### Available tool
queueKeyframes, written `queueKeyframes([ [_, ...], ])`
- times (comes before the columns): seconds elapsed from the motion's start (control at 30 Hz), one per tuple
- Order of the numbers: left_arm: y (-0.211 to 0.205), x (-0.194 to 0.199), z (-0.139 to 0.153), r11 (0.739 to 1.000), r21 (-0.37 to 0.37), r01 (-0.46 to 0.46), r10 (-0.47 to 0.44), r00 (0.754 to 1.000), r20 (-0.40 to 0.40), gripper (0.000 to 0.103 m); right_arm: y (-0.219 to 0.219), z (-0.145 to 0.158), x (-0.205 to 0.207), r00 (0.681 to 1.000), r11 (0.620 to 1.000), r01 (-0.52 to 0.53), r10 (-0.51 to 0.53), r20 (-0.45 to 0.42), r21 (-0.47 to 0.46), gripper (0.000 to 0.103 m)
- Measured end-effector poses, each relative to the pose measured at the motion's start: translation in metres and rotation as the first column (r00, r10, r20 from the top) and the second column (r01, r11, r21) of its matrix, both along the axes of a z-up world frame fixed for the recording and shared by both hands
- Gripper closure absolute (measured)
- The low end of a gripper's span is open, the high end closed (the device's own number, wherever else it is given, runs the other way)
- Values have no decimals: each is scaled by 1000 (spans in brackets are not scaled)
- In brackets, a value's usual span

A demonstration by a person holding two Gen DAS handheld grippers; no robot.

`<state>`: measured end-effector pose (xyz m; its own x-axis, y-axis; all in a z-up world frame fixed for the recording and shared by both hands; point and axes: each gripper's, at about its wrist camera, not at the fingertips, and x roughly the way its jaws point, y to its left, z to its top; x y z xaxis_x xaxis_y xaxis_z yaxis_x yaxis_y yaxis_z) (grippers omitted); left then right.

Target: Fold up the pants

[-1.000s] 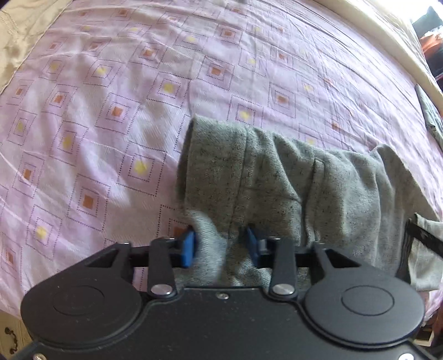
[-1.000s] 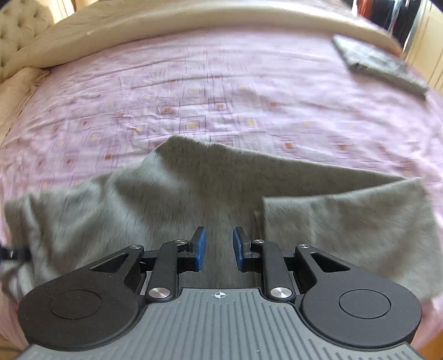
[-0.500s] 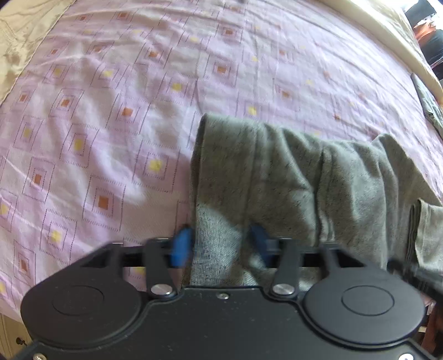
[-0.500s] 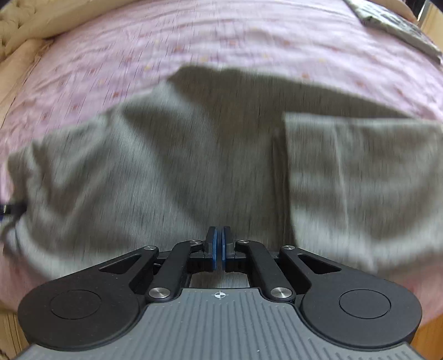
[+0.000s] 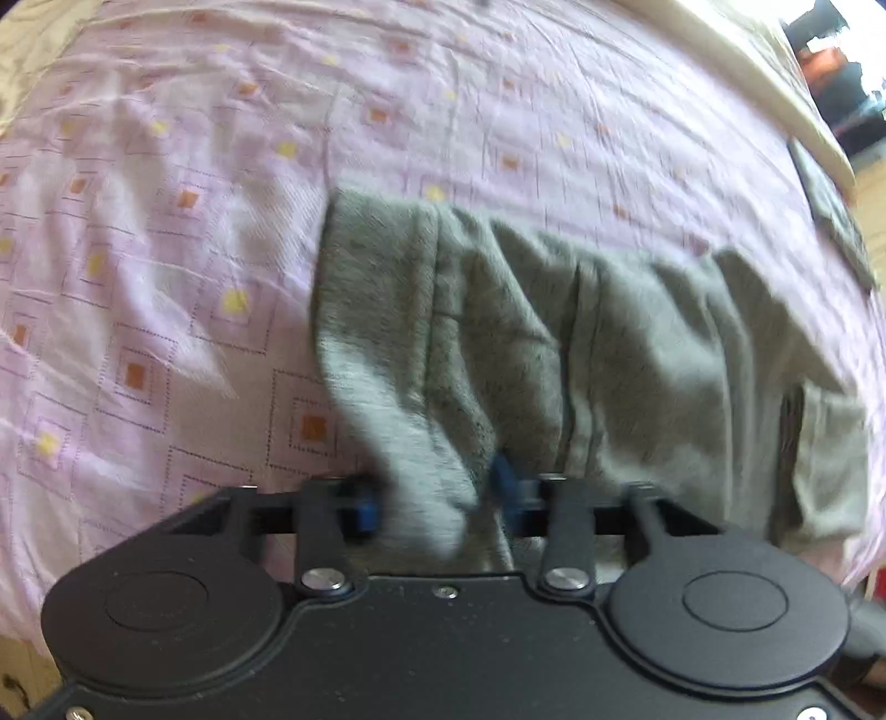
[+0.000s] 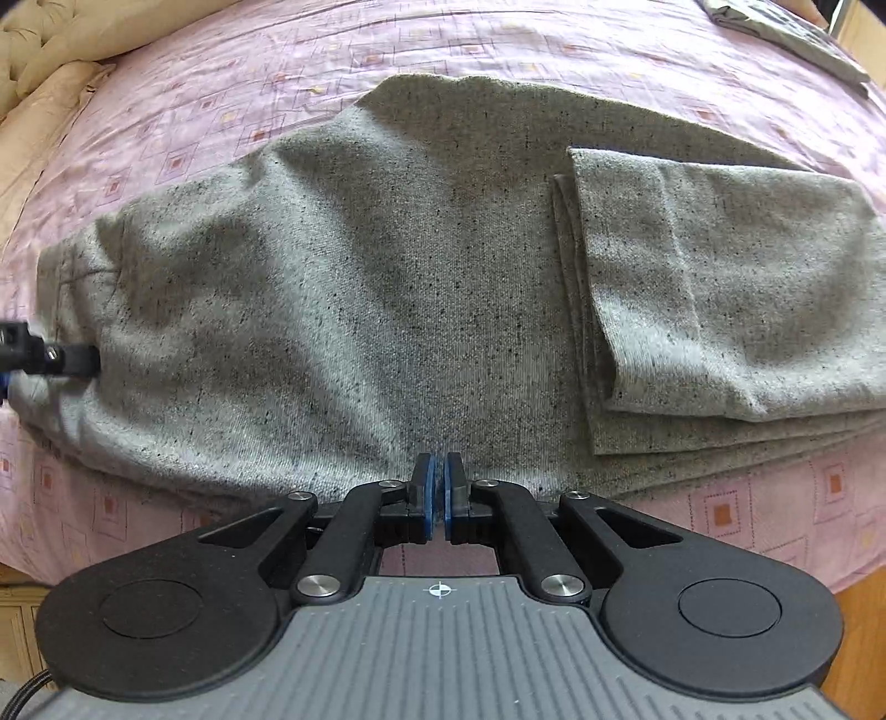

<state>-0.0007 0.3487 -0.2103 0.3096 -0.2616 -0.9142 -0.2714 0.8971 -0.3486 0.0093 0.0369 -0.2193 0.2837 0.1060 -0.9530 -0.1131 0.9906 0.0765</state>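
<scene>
Bedsheet (image 6: 498, 39), pink, square-patterned, under grey pants (image 6: 387, 249)

The left gripper (image 5: 432, 498), a black two-finger tool with blue pads, points steeply downward. Its jaws have just been closing, and a bunched edge of the grey speckled knit pants (image 5: 554, 332) sits between them, the pads pressed against the cloth on both sides. The right gripper (image 6: 440, 487), of the same black build with blue pads on a grey ribbed body, also points steeply down; its jaws stand together, pinching the near edge of the pants.
</scene>
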Motion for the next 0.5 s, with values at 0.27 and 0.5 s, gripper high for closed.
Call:
queueKeyframes([
  [0.27, 0, -8, 52, 1000, -20, -3, 4, 996, 85, 81, -2, 1, -12, 1000, 1000, 0, -1, 9, 17, 99],
  [0.5, -31, -12, 95, 999, 30, 40, -45, 979, 198, 83, -6, -2, -18, 997, 997, -65, 64, 34, 34, 101],
])
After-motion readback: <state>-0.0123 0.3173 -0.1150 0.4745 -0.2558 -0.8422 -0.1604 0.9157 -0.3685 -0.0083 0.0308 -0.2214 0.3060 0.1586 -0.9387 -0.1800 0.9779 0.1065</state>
